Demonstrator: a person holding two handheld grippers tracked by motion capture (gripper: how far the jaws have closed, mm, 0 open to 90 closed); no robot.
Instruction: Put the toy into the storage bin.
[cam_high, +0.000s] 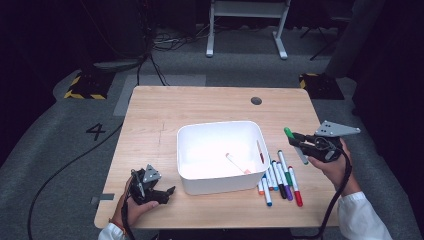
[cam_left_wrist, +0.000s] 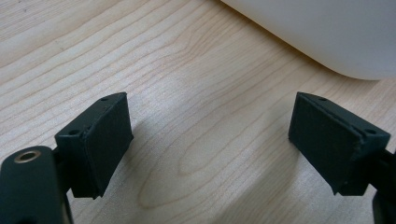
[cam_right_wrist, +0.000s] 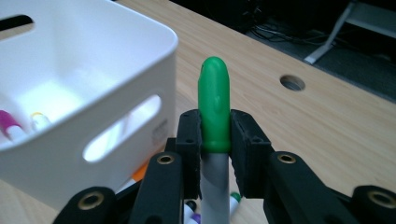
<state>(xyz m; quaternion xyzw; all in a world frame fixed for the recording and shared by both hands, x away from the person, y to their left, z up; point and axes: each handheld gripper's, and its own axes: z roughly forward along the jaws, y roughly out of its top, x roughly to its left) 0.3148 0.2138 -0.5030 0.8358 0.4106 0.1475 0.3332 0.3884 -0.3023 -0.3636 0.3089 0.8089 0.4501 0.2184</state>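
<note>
Our right gripper (cam_right_wrist: 215, 156) pinched the green-capped marker (cam_right_wrist: 214, 109), its cap poking beyond the fingertips, the white bin (cam_high: 220, 155) beside them. Next, we judged, carry and release over it. Left gripper (cam_left_wrist: 210, 144) sat spread, empty.

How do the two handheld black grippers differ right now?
The right gripper is shut on a green-capped grey marker; the left gripper stands open with nothing between its jaws. The right gripper is held up in the air beside the white plastic bin, while the left gripper sits low over the wooden table, near the bin's corner. Both are black, two-jawed and hand-held.
</note>
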